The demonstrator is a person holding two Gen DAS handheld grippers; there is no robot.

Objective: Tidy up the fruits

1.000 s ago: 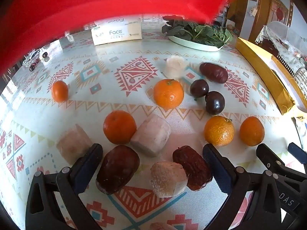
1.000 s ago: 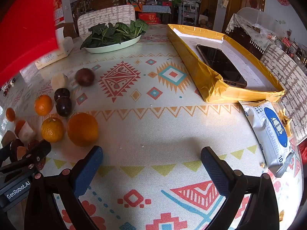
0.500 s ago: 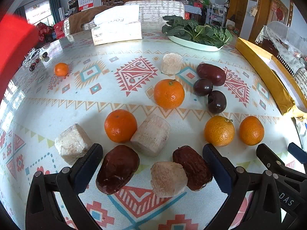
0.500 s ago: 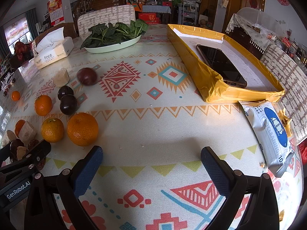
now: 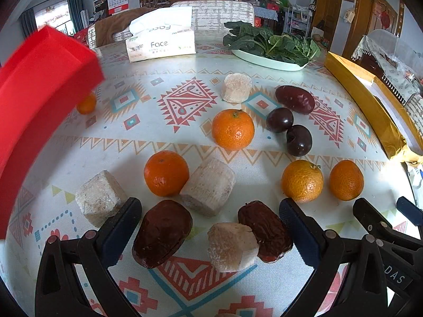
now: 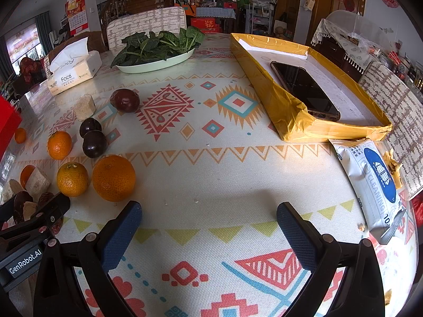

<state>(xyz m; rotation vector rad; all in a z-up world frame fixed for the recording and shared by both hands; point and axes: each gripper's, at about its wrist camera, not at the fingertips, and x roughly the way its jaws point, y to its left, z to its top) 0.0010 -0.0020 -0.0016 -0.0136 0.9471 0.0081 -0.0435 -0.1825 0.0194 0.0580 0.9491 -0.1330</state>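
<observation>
Fruits lie scattered on the patterned tablecloth. In the left wrist view, my left gripper [image 5: 210,227] is open and empty just above the cloth, with a dark date [image 5: 161,233], a pale cube [image 5: 231,247] and a second date [image 5: 264,231] between its fingers. Several oranges [image 5: 166,173] [image 5: 232,129], dark plums [image 5: 298,140], and pale cubes [image 5: 207,186] lie beyond. A red box [image 5: 39,100] hangs at the left. My right gripper [image 6: 208,227] is open and empty over bare cloth, with a large orange [image 6: 113,177] to its left.
A tissue box [image 5: 161,42] and a plate of greens [image 5: 272,50] stand at the back. A yellow tray [image 6: 298,121] holding a phone [image 6: 304,89] is on the right, with a wipes packet [image 6: 375,187] in front of it.
The red box has moved from across the top of the left wrist view down to its left side, uncovering the room behind. Both grippers and the fruits have stayed in place.
</observation>
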